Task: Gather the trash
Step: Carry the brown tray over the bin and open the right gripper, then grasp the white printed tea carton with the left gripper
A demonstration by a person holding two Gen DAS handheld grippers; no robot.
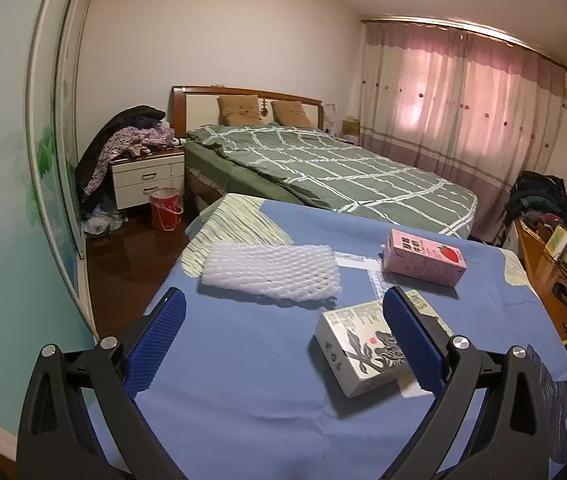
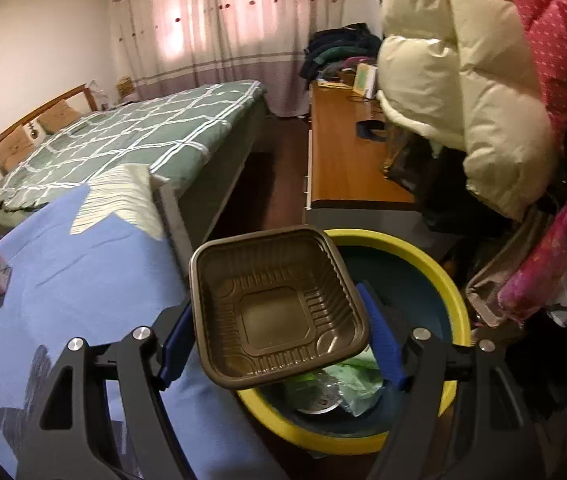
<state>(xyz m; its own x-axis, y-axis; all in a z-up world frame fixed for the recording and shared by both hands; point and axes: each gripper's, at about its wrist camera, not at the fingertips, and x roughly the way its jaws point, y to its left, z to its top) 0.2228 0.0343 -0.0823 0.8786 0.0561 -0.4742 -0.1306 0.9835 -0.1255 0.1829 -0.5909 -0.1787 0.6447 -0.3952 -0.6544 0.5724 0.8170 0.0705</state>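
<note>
Right gripper: the right gripper (image 2: 279,332) is clamped on a brown plastic food tray (image 2: 277,312), one blue pad (image 2: 381,344) pressed on each side wall of it.
Tray: it is held with its hollow side turned toward the camera, tilted, over the near left rim of the bin and the right edge of the blue cloth.
Bin: a round bin with a yellow rim (image 2: 423,258) is seen low at the right, just beside the cloth-covered surface; crumpled green-and-clear wrapping (image 2: 347,384) and a round metal lid-like piece (image 2: 321,402) are lying inside it.
Left gripper: the left gripper (image 1: 283,332) is spread wide above the blue cloth (image 1: 243,380), with nothing between its blue pads (image 1: 155,340).
White box: a white carton with black ink drawing (image 1: 357,350) is lying flat on the cloth, partly hidden behind the right pad.
Foam net: a white foam fruit net (image 1: 271,272) is lying farther off, to the left of centre.
Pink carton: a pink strawberry drink carton (image 1: 423,262) is lying on its side at the far right, well apart from the net.
Background: a bed with a green checked quilt (image 1: 335,168) is seen beyond the cloth, with pink curtains (image 1: 463,96) at the far right.
</note>
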